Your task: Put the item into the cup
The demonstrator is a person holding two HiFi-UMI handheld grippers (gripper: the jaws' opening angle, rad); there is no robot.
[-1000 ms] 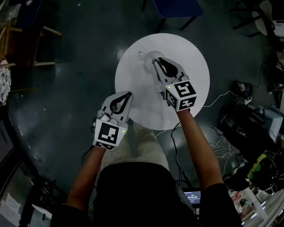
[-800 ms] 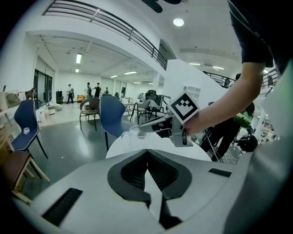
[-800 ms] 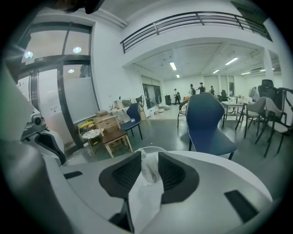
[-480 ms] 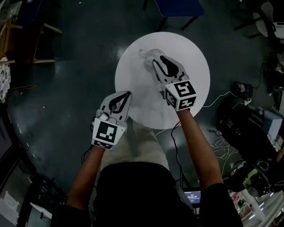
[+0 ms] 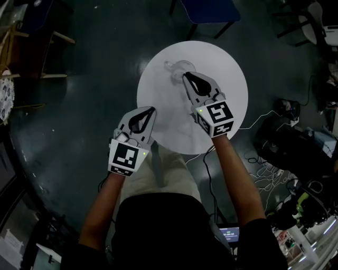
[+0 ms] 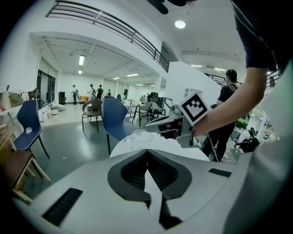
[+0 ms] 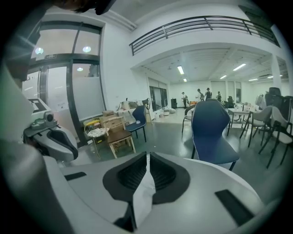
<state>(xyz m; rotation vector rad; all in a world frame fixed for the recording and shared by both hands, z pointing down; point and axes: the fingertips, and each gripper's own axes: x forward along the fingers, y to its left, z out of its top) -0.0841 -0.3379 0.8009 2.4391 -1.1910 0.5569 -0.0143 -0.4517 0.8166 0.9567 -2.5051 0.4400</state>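
Note:
A clear glass cup (image 5: pixel 176 68) stands at the far side of the round white table (image 5: pixel 158 100); it also shows in the left gripper view (image 6: pixel 141 136). My right gripper (image 5: pixel 186 76) hovers with its tips at the cup's near right rim. Its jaws are closing, and a thin white crumpled item (image 7: pixel 145 186) sits pinched between them. My left gripper (image 5: pixel 153 109) is shut and holds nothing; it hangs over the table's near left edge, well short of the cup.
A blue chair (image 5: pixel 209 9) stands beyond the table, and another shows in the right gripper view (image 7: pixel 211 130). A wooden chair (image 5: pixel 33 52) is at the left. Cables and gear (image 5: pixel 288 142) lie on the dark floor at the right. People stand far off in the hall.
The right gripper has shifted slightly while staying at the cup's rim. The left gripper has barely moved.

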